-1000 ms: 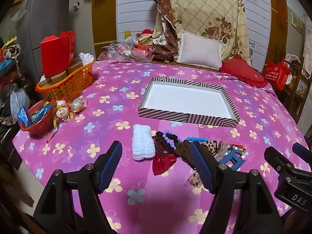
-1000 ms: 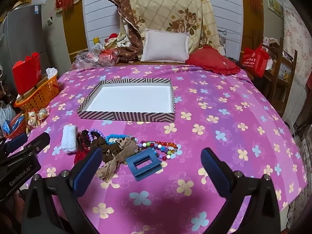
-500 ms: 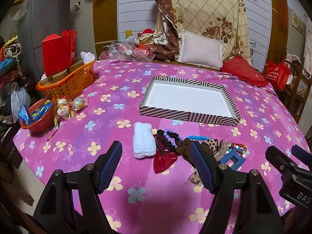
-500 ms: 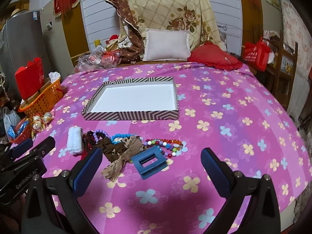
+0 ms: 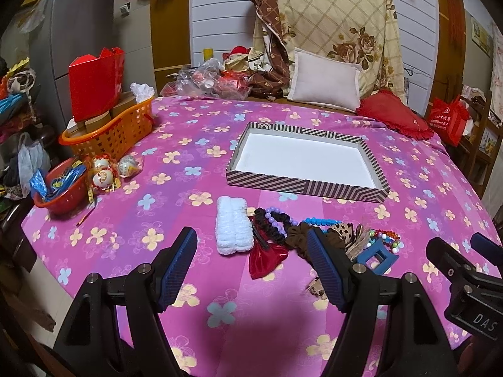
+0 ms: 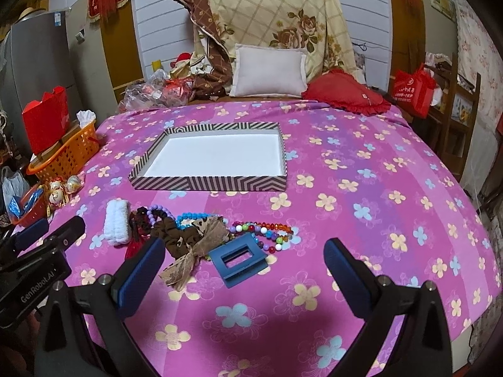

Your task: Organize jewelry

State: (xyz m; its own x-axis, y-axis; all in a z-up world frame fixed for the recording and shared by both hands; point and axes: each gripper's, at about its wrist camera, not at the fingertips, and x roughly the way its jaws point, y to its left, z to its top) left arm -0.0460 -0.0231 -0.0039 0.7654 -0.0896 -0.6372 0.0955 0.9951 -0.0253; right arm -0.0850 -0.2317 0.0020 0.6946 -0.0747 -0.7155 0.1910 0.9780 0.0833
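I hold my left gripper above the near part of the table with the pink flowered cloth, and its two blue-padded fingers stand wide apart with nothing between them. My right gripper is the same: spread wide, empty, not touching anything. Between the grippers and the shallow rectangular tray with striped black-and-white walls and a white floor lies a row of accessories on the cloth. From the left I see a white fluffy terry headband, then a red shiny fabric bow just beside it, a black scrunchie with purple beads, a brown scrunchie, a string of turquoise beads, a leopard-print and beige ribbon bow, a multicoloured bead bracelet and a blue rectangular plastic hair claw. Several of them overlap one another. The tray holds nothing. At the left edge of the table stand an orange plastic basket and a red plastic bowl.
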